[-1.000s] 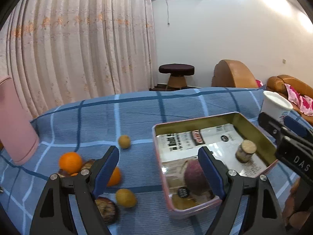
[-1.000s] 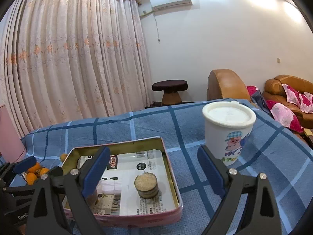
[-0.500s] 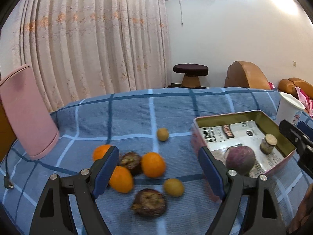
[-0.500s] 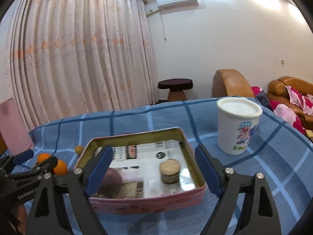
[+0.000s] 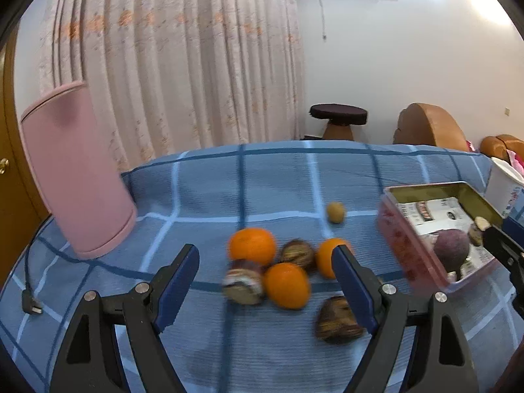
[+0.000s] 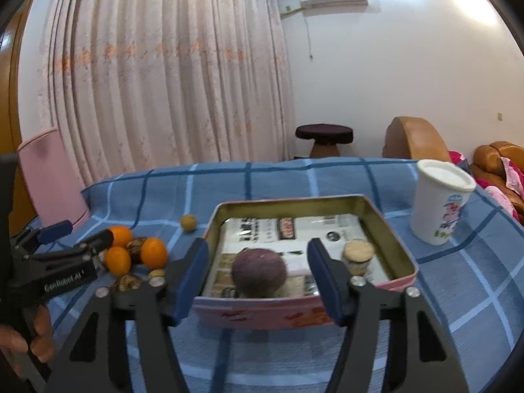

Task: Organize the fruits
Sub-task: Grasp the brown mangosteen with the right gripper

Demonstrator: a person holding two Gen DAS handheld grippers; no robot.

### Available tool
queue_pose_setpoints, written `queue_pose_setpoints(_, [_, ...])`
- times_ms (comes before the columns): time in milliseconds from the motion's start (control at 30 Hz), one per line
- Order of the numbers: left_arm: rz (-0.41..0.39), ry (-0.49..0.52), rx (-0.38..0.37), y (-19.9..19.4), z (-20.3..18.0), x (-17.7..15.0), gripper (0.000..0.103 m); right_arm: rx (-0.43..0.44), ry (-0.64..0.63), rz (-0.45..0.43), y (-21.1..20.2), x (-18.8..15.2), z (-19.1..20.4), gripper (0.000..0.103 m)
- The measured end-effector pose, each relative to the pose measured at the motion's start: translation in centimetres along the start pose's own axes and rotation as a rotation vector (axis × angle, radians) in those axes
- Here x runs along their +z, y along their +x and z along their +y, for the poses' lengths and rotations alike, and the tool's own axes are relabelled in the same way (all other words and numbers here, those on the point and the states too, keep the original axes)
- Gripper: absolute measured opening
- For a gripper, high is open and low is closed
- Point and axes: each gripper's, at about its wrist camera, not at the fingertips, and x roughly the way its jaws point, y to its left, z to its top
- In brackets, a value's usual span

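A pile of fruit lies on the blue checked cloth: three oranges (image 5: 252, 245), several brown wrinkled fruits (image 5: 337, 319) and a small yellow fruit (image 5: 335, 212) farther back. My left gripper (image 5: 265, 281) is open and empty, hovering just before the pile. A pink tin tray (image 6: 386, 229) lined with paper holds a purple fruit (image 6: 258, 273) and a small jar (image 6: 357, 255). My right gripper (image 6: 258, 281) is open and empty, in front of the tray's near wall. The pile also shows in the right wrist view (image 6: 154, 252).
A pink cylindrical bin (image 5: 75, 170) stands at the left on the cloth, with a black plug and cable (image 5: 31, 304) near it. A white lidded cup (image 6: 439, 201) stands right of the tray. Curtain, stool and sofas lie beyond the table.
My left gripper has swung left from the tray to the fruit pile. My right gripper has shifted left to face the tray and the purple fruit.
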Motion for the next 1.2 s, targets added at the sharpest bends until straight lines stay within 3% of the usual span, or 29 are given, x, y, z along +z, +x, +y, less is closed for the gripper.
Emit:
queue_pose_setpoints(233, [0.032, -0.039, 0.023, 0.5, 4.4, -0.4, 0.084, 0.116, -0.035, 0.076, 0.7, -0.8, 3.4, 0.048])
queue_pose_setpoints(500, [0.030, -0.069, 0.071, 0.3, 7.3, -0.4, 0.084, 0.304, -0.065, 0.272, 3.8, -2.2, 8.9, 0.048])
queue_pose_setpoints(733, [0.040, -0.117, 0.088, 0.6, 10.0, -0.2, 0.084, 0.277, -0.016, 0.421, 7.7, -3.0, 10.7, 0.050])
queue_pose_setpoints(967, [0.049, -0.110, 0.069, 0.8, 10.0, -0.2, 0.084, 0.248, -0.036, 0.423, 8.7, -2.8, 11.5, 0.047])
queue_pose_setpoints(1100, [0.059, -0.044, 0.035, 1.0, 8.6, -0.5, 0.084, 0.298, -0.040, 0.416, 8.2, -2.7, 11.2, 0.046])
queue_pose_setpoints(1200, [0.067, -0.003, -0.014, 1.1, 7.6, -0.7, 0.084, 0.336, -0.057, 0.340, 6.4, -2.4, 11.2, 0.046])
